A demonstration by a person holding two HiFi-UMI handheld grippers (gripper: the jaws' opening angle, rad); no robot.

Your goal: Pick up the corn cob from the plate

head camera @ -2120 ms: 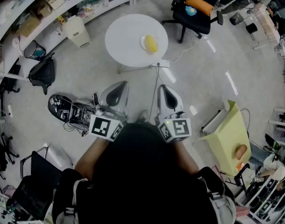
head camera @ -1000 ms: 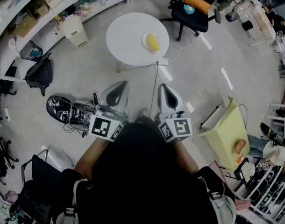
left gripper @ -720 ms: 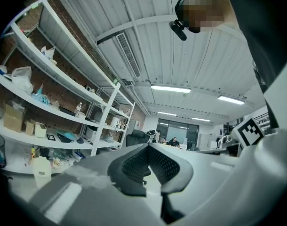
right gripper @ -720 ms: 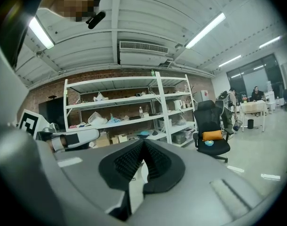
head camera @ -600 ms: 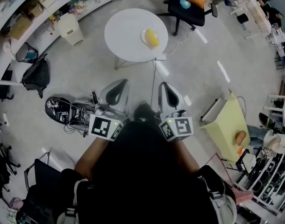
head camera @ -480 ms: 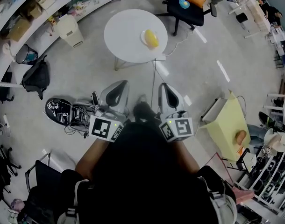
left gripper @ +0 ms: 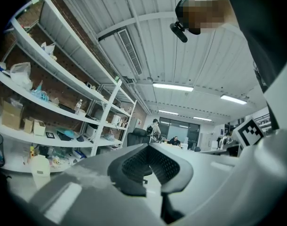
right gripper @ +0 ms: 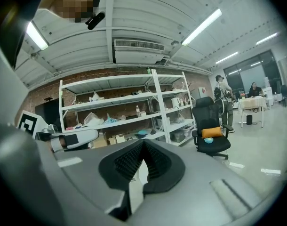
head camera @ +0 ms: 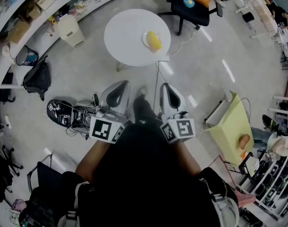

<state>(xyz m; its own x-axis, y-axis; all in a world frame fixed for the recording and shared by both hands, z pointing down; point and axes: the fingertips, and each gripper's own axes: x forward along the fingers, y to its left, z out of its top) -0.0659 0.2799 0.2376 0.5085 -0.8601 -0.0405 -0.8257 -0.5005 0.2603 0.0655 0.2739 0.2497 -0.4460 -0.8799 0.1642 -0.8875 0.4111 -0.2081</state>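
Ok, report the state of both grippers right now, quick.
Left gripper: closed, nothing between the jaws.
Right gripper: closed, nothing between the jaws.

Apparently black top [head camera: 144,174]; grey hand-held grippers [head camera: 120,85] [head camera: 164,87] carry black-and-white marker cubes [head camera: 106,129] [head camera: 178,130].

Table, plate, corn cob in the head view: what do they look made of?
Table: smooth matte white top, even colour, no grain; laminate or painted board, can't tell which.
Plate: white, only a thin rim shows beside the cob; ceramic or plastic, too small to say.
Corn cob: uniform bright yellow, kernels not resolvable; could be real or a plastic prop.
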